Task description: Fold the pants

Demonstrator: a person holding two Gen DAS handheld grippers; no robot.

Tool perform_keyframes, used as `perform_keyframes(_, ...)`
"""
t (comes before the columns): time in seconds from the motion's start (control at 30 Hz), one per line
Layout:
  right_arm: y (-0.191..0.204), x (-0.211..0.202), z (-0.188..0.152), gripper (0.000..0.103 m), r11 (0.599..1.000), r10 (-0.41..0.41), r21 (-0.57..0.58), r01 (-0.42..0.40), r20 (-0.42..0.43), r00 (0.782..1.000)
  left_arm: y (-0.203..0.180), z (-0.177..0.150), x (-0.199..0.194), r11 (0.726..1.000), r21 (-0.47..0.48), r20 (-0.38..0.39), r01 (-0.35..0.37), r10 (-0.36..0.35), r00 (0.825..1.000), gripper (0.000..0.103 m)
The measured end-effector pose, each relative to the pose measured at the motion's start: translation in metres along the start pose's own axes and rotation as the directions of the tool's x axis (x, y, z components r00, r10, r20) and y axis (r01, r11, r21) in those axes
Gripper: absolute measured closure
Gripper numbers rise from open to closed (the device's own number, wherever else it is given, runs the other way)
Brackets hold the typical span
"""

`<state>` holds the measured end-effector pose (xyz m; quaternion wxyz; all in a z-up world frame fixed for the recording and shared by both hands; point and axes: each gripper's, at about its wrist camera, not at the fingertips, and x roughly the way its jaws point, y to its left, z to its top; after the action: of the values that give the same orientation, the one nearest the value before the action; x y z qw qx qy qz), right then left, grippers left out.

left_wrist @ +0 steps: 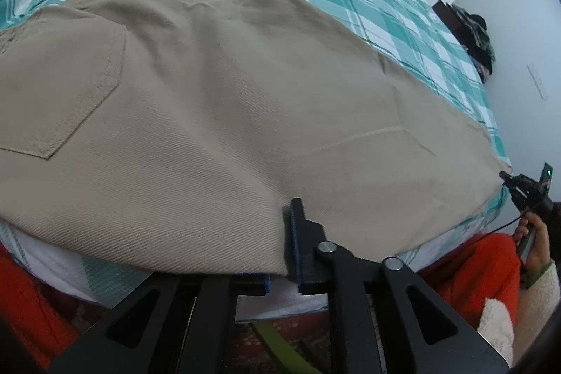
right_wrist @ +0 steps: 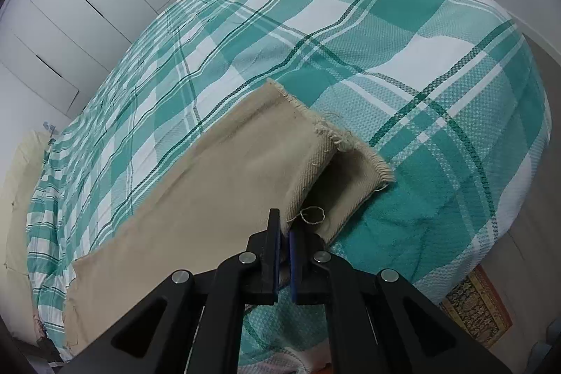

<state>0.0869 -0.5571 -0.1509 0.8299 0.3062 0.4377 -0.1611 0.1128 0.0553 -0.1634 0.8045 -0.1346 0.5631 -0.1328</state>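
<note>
The fingers of the left gripper [left_wrist: 280, 255] pinch the near edge of the tan pants [left_wrist: 217, 100] at the seat end, by the back pocket [left_wrist: 66, 93]. The fingers of the right gripper [right_wrist: 284, 233] are pressed together on the frayed leg hem [right_wrist: 336, 142]. The pants lie flat along the near side of the checked bed [right_wrist: 403, 34], long way running from one gripper to the other. I think the next move brings the hem end over toward the seat end.

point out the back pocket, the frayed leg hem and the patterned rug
beige pants' back pocket [left_wrist: 63, 86], left wrist view, pocket middle
frayed beige leg hem [right_wrist: 333, 132], right wrist view, fringed edge
patterned rug [right_wrist: 477, 311], right wrist view, its middle
</note>
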Motion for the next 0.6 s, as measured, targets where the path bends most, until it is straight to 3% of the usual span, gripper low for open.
perform_keyframes(0.07,-0.001,-0.006,-0.001,0.082,1.000,-0.006,0.001,0.006,0.026,1.000,0.001,-0.002,-0.007,1.000,-0.012,-0.019,-0.002,0.002,1.000,0.075)
perform_keyframes(0.1,-0.003,-0.012,-0.002,0.076,1.000,-0.013,0.007,0.013,0.053,0.999,0.001,-0.004,-0.011,1.000,-0.014,-0.026,-0.002,0.002,1.000,0.057)
perform_keyframes(0.13,-0.005,-0.020,-0.004,0.058,1.000,-0.013,0.020,0.012,0.087,0.996,0.001,-0.009,-0.020,1.000,-0.015,-0.026,-0.006,0.005,1.000,0.047)
perform_keyframes(0.17,-0.010,-0.032,-0.007,0.041,0.999,-0.031,0.042,0.026,0.138,0.990,0.000,-0.014,-0.027,1.000,-0.014,-0.020,-0.019,0.018,1.000,0.030)
perform_keyframes(0.2,-0.014,-0.045,-0.011,0.037,0.995,-0.076,0.073,0.063,0.195,0.978,0.001,-0.020,-0.033,0.999,-0.014,-0.017,-0.043,0.042,0.999,0.018)
perform_keyframes(0.3,-0.031,-0.081,-0.026,0.035,0.981,-0.142,0.178,0.082,0.361,0.922,0.005,-0.047,-0.050,0.996,-0.037,0.001,-0.083,0.083,0.997,0.019)
perform_keyframes(0.37,-0.038,-0.092,-0.032,0.035,0.976,-0.143,0.210,0.060,0.406,0.903,0.004,-0.054,-0.062,0.994,-0.035,0.051,-0.103,0.105,0.993,0.021)
perform_keyframes(0.47,-0.040,-0.091,-0.033,0.035,0.975,-0.137,0.218,0.051,0.402,0.905,0.003,-0.036,-0.082,0.989,-0.031,0.186,-0.143,0.146,0.972,0.019)
perform_keyframes(0.6,-0.031,-0.082,-0.027,0.035,0.978,-0.152,0.190,0.085,0.373,0.915,0.011,0.007,-0.078,0.979,-0.036,0.278,-0.199,0.201,0.939,0.015)
